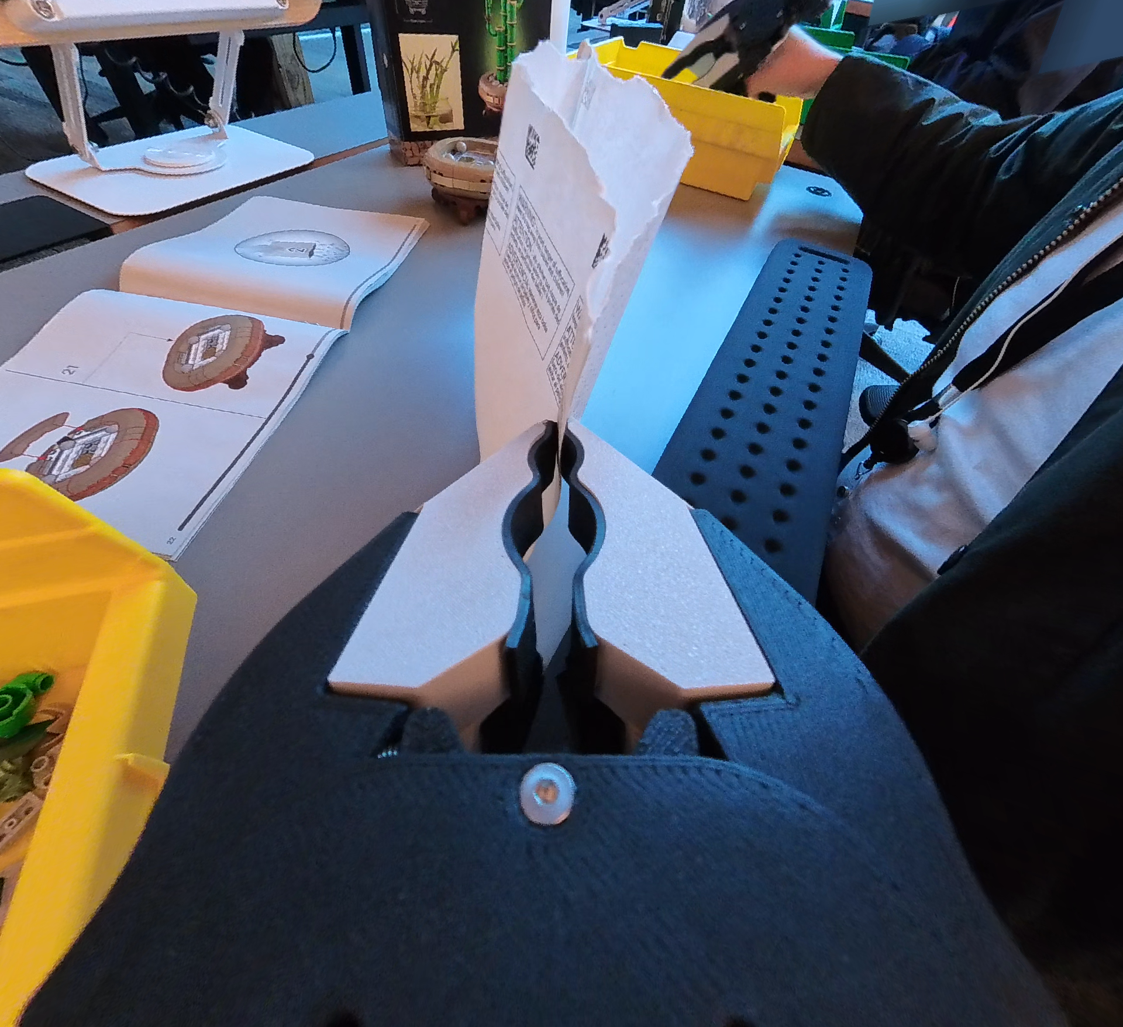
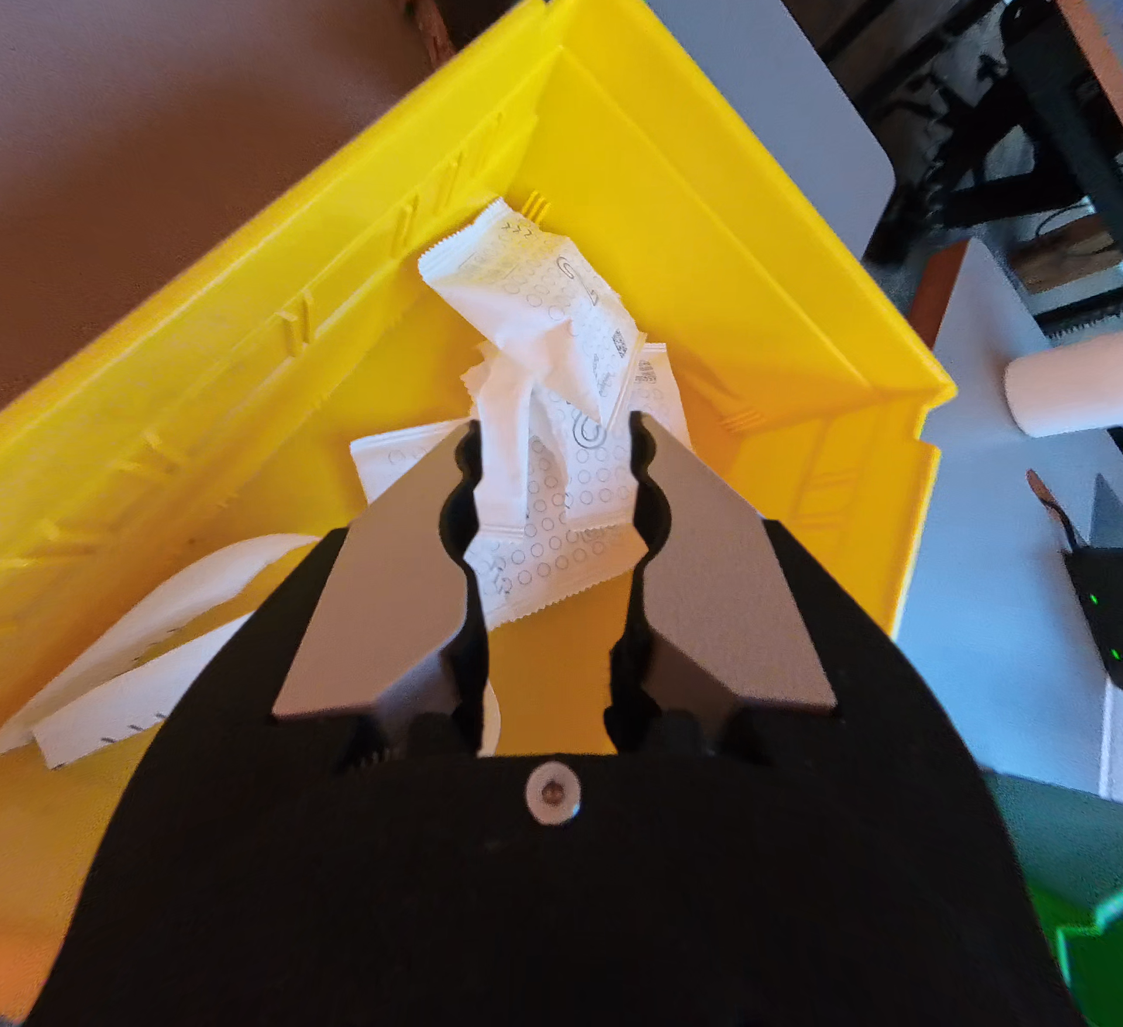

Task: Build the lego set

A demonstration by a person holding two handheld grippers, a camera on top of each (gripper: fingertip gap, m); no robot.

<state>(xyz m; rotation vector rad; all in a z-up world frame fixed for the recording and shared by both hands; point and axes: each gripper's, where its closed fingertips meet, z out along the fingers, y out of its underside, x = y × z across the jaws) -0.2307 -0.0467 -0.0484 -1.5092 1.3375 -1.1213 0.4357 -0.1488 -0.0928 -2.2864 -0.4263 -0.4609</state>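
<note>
My left gripper (image 1: 562, 429) is shut on the lower edge of a torn-open white paper bag (image 1: 565, 244), which stands upright above the grey table. In the left wrist view my right gripper (image 1: 699, 62) hangs over a yellow bin (image 1: 729, 147) at the back right. In the right wrist view my right gripper (image 2: 553, 433) is open above that yellow bin (image 2: 699, 244). Crumpled white paper bags (image 2: 547, 317) lie in the bin below and between the fingers, and the pads do not press on them.
An open instruction booklet (image 1: 182, 390) lies at the left. A partly built brown pot (image 1: 462, 171) stands by the set's box (image 1: 462, 13). A second yellow bin (image 1: 73, 694) holds green pieces. A dark perforated panel (image 1: 772, 390) and a person's sleeve (image 1: 911, 147) are at the right. My hands' fingertips stand some 70 cm from each other.
</note>
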